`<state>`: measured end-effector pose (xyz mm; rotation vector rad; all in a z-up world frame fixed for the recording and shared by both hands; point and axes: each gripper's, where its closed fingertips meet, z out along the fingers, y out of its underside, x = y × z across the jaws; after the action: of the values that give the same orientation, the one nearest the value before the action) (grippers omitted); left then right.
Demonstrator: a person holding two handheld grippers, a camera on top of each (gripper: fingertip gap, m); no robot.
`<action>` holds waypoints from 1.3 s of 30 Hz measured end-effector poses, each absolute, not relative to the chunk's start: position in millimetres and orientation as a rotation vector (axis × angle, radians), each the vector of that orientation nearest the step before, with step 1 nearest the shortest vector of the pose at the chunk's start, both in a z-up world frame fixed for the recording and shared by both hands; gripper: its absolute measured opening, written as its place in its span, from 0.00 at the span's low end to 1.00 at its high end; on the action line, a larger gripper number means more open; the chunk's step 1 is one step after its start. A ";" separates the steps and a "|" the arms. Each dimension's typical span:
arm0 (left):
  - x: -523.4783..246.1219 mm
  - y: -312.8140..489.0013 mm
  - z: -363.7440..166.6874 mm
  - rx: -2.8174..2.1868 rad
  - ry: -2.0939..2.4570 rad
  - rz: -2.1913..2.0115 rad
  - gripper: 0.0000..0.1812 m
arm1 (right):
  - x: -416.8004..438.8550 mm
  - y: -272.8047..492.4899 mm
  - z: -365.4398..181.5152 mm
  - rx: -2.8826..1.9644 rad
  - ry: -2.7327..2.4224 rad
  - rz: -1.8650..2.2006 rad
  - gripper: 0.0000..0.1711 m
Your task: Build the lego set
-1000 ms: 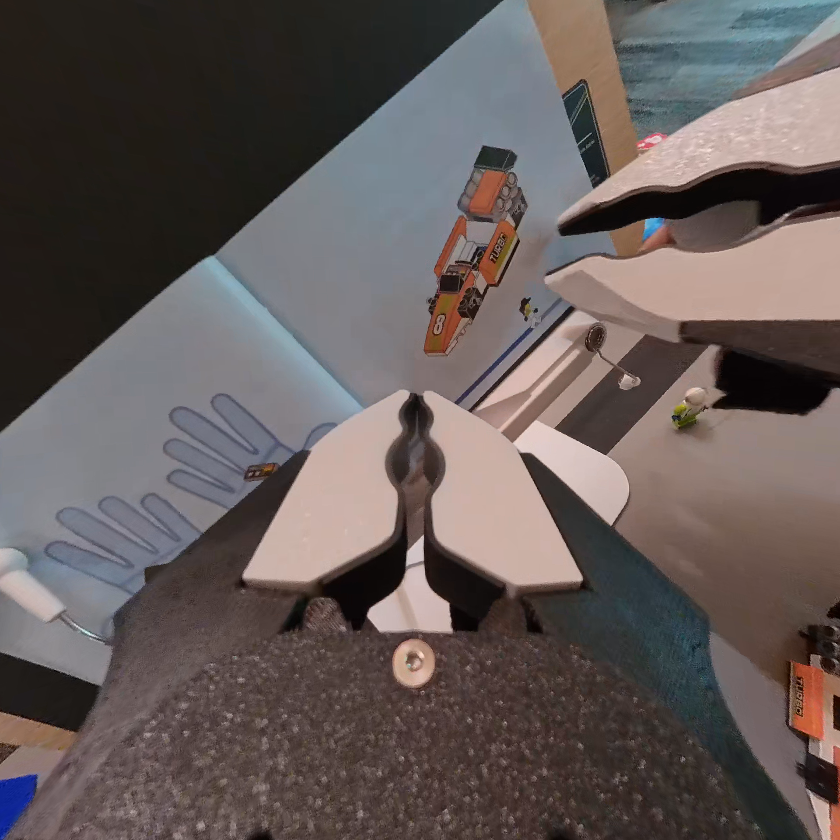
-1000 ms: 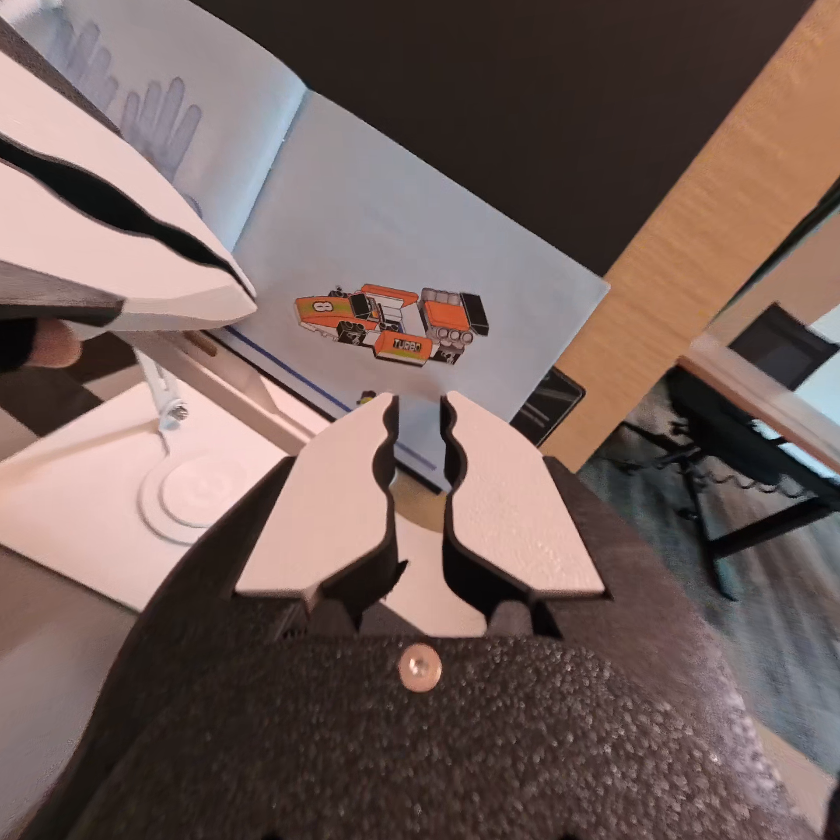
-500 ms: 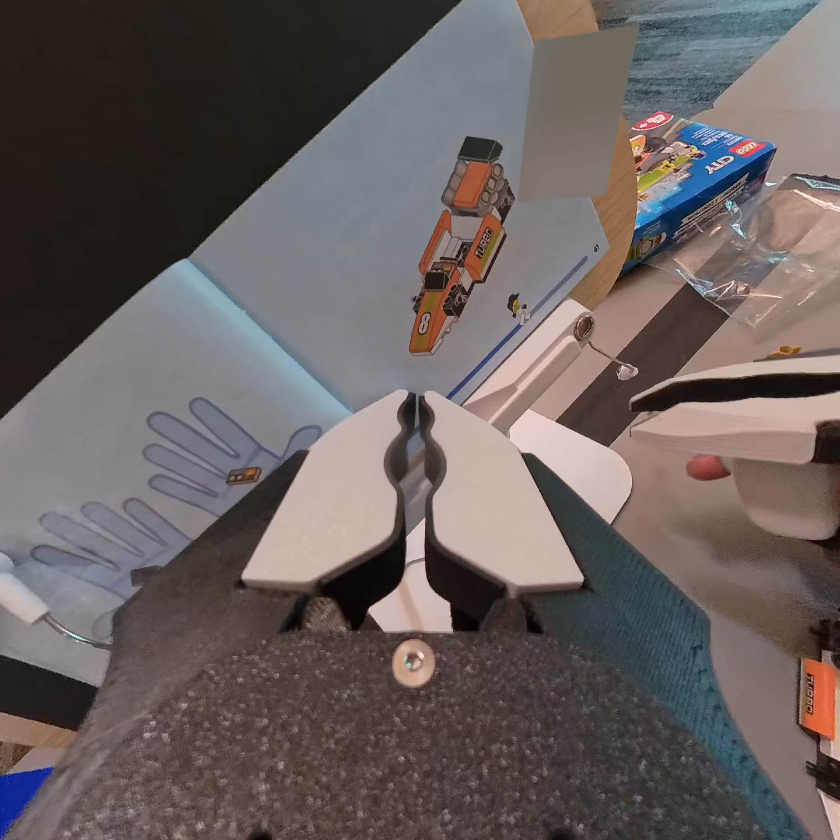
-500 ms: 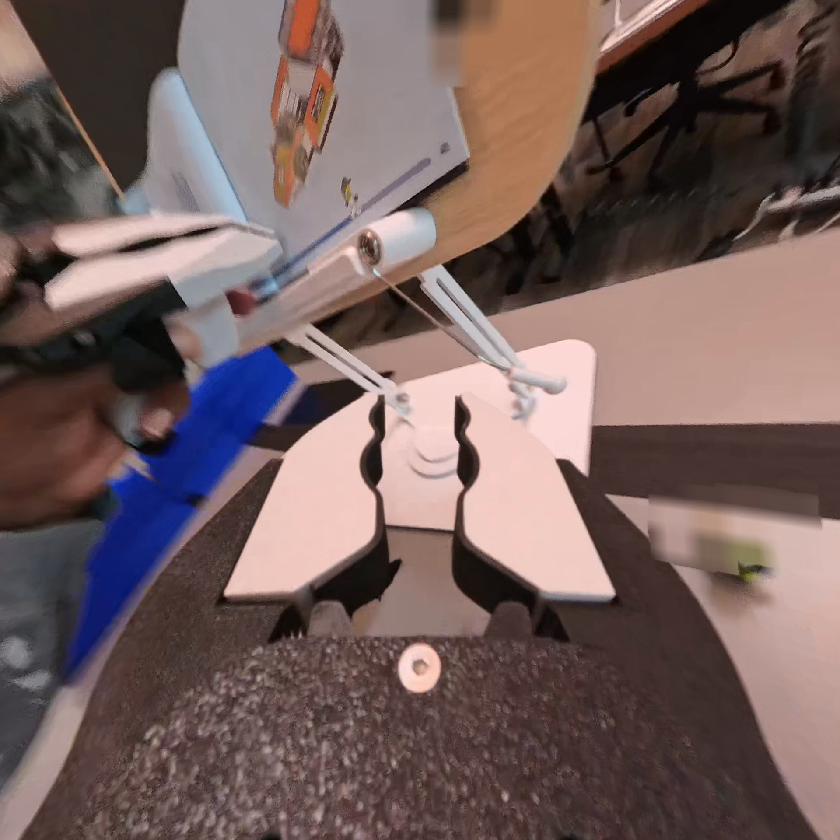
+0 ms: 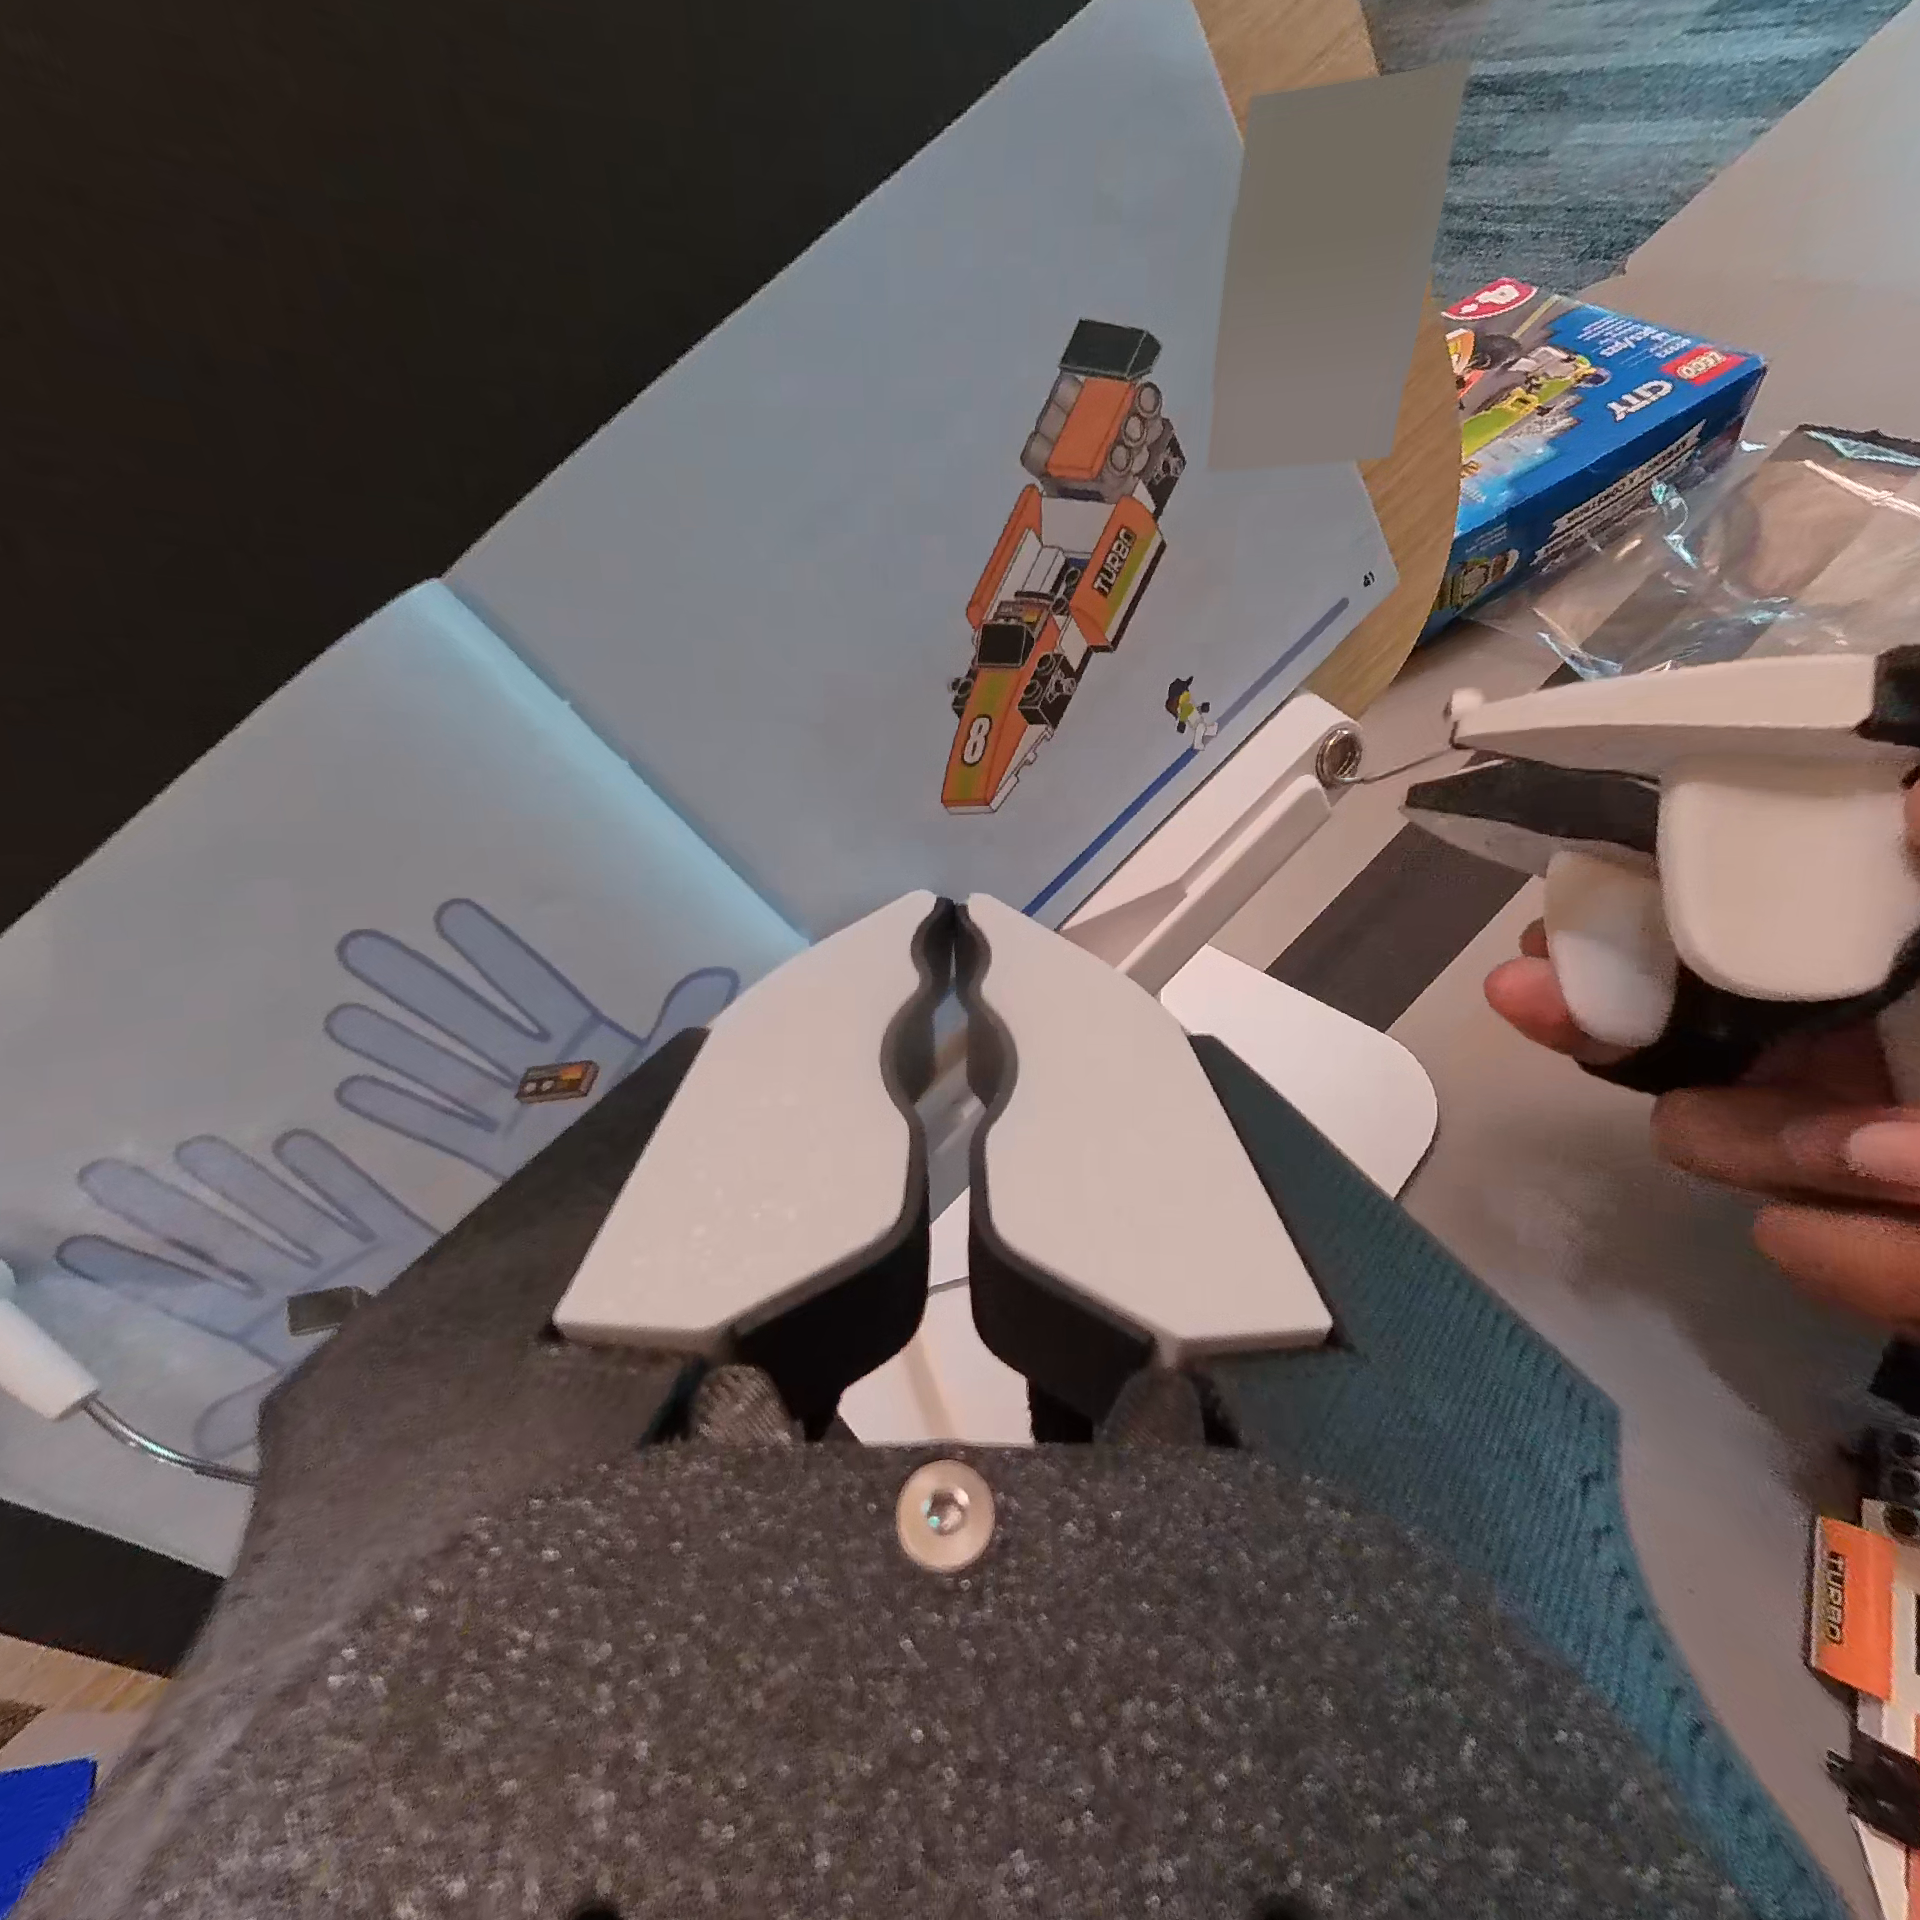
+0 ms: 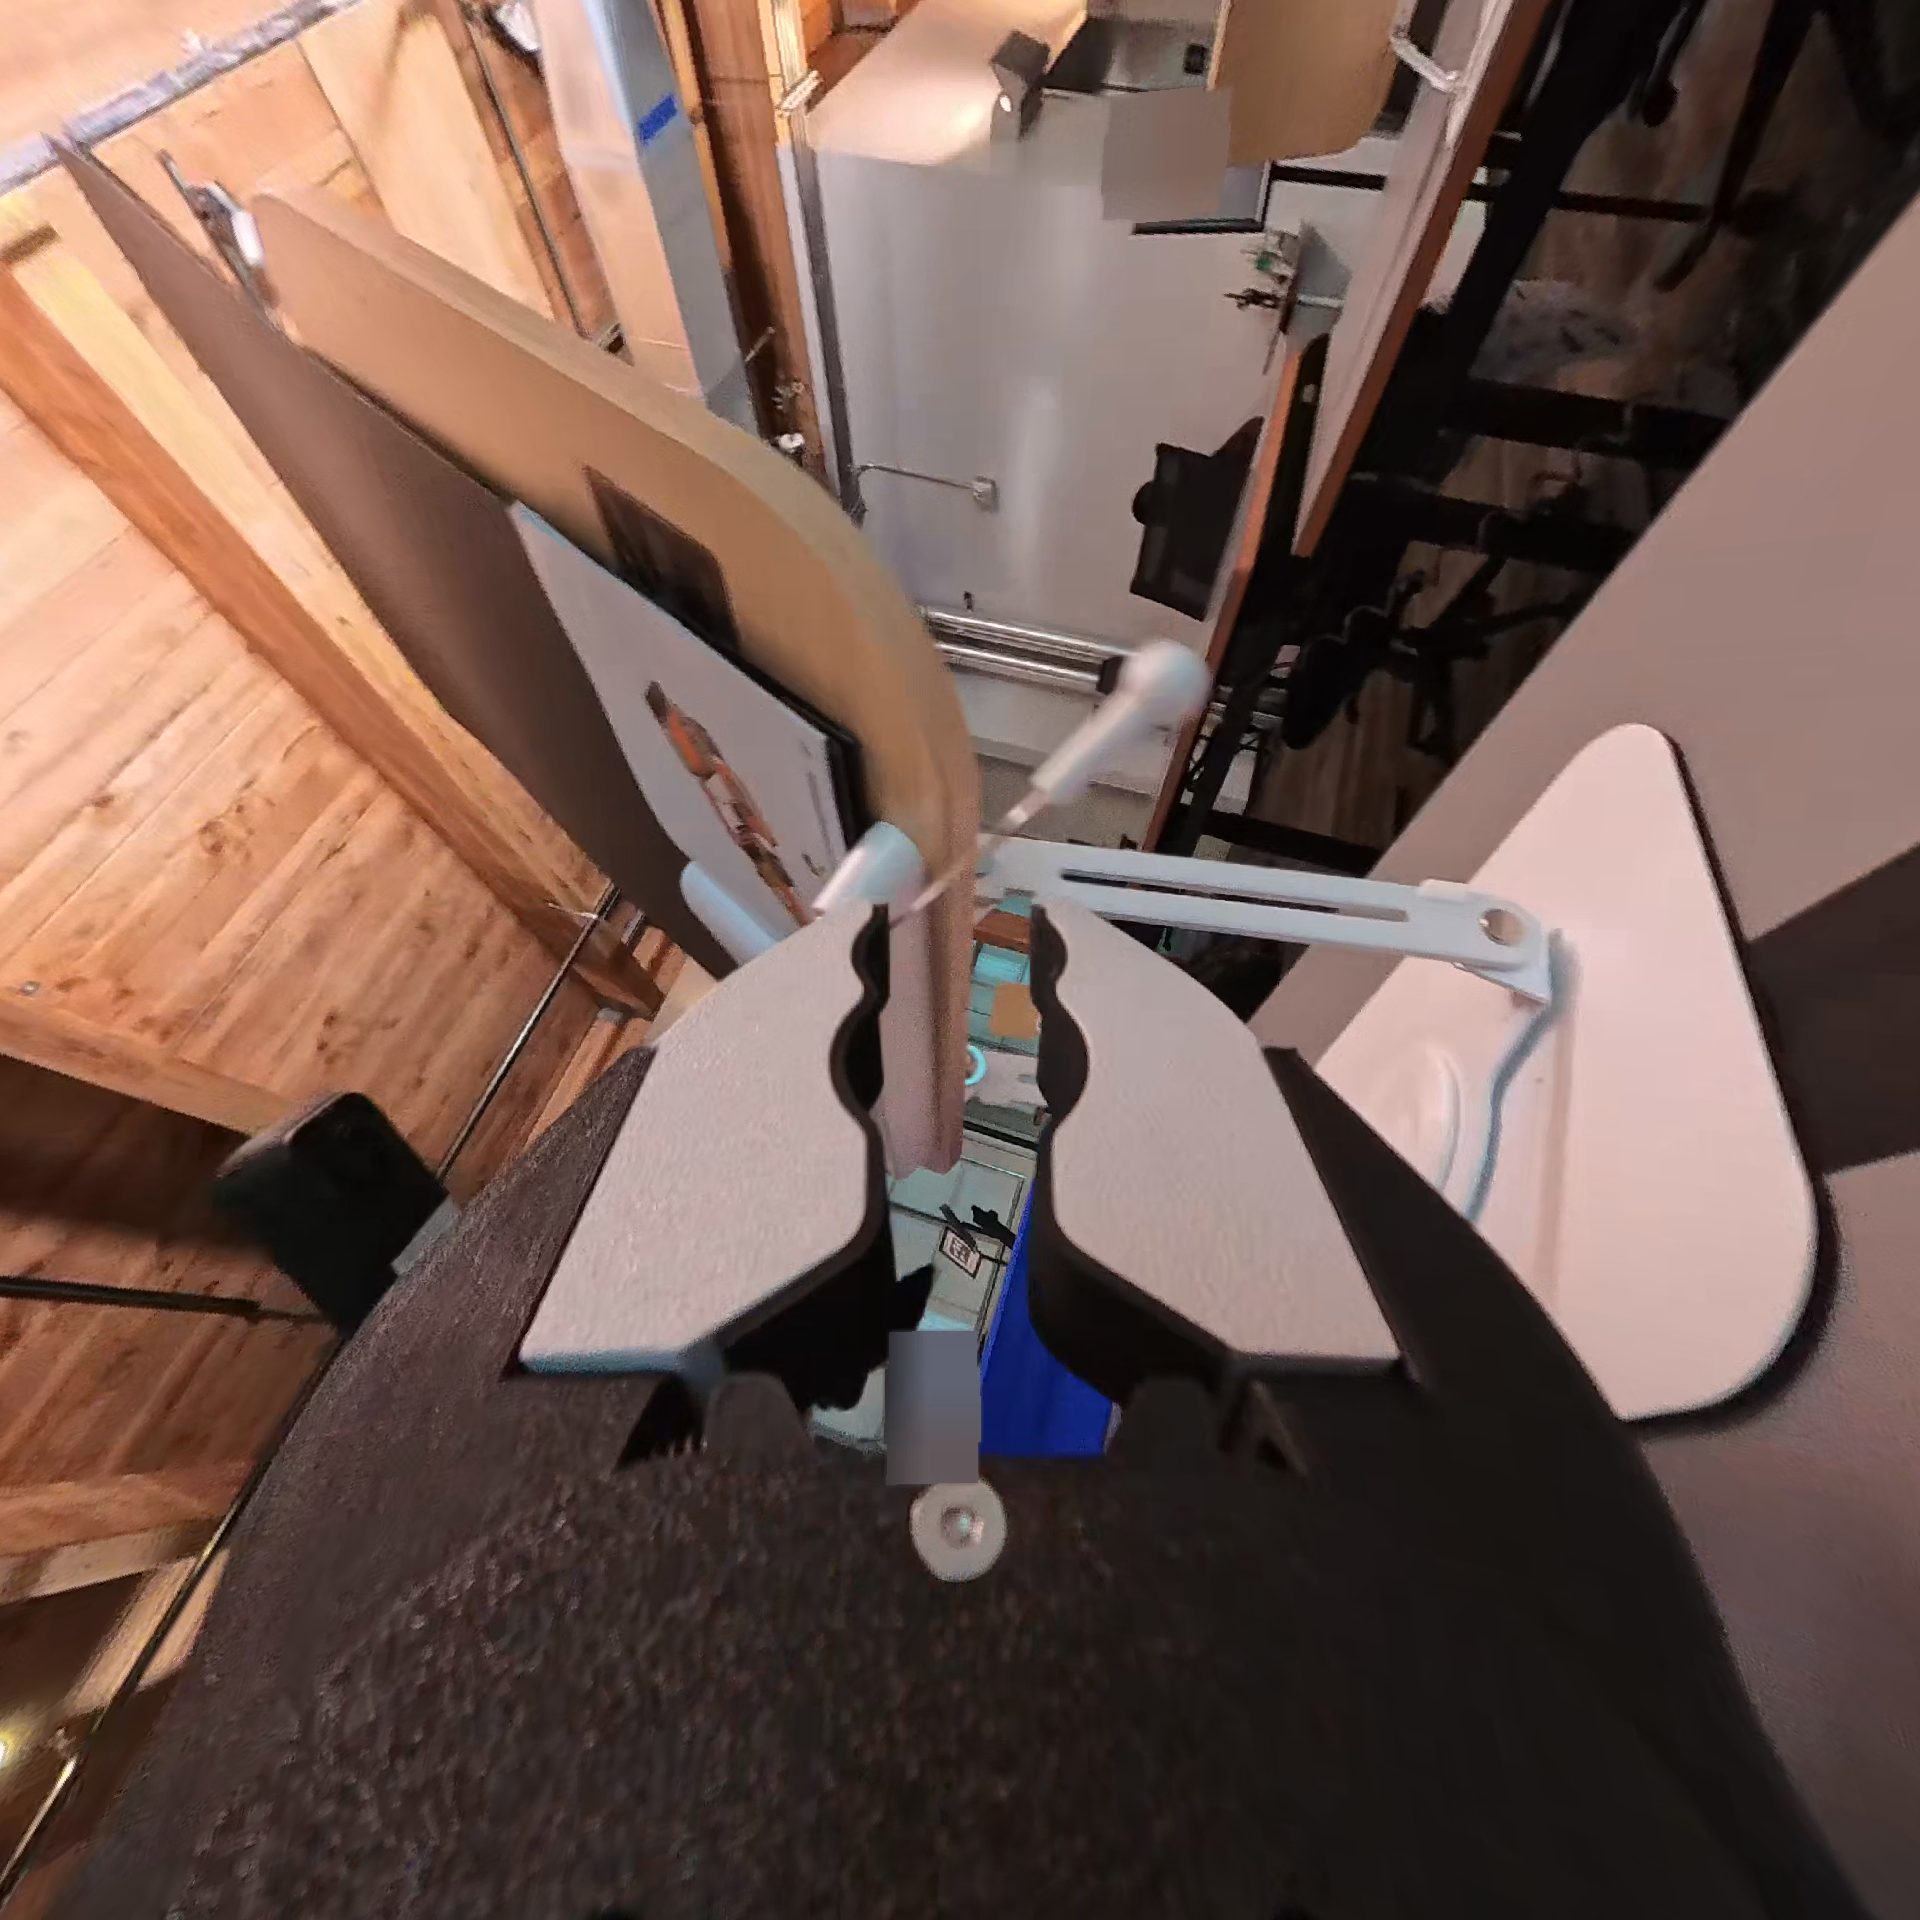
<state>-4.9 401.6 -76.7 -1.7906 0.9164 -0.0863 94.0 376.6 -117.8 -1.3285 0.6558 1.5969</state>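
Looks like a page-check moment, not a brick-snapping one. The left gripper [image 5: 948, 920] is pinched closed with nothing between the tips, and it's aimed straight at the booklet [image 5: 727, 644], which sits open on a white stand [image 5: 1299, 1081] on the table [image 5: 1538, 1247]. The open page shows the orange car build.

The right gripper [image 6: 961, 935] is narrowly open, and from its own camera the wooden board [image 6: 914, 790] behind the booklet lines up in the gap. I can't tell if the fingers actually touch it or it's just beyond them. From the left camera that gripper sits off to the right beside the stand's wire page clip [image 5: 1382, 769], with a hand [image 5: 1787, 1143] wrapped around it.

The model itself [image 5: 1870, 1662] is barely in frame, an orange and black bit down at the bottom right edge of the left view, on the table and well apart from both grippers. The box [image 5: 1590, 436] and a plastic bag [image 5: 1766, 551] are at the far right, past the stand.

My guess is the step is sorting out the booklet or its clip, maybe turning a page. If so:
- go for the wire clip or the page edge only, not the board, since the whole stand could tip
- keep the left gripper free to steady the base plate
- move slowly, thin paper slips or tears out of flat fingers easily
- then swing back down to the model before grabbing any part
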 end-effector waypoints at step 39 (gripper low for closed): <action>-10.0 379.9 -45.4 -1.630 0.815 -0.155 0.01 | 98.7 366.4 -36.3 -1.582 -0.255 0.295 0.09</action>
<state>-10.0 379.9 -45.4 -1.6297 0.8146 -0.1555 98.7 366.4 -36.3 -1.5816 -0.2549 0.2954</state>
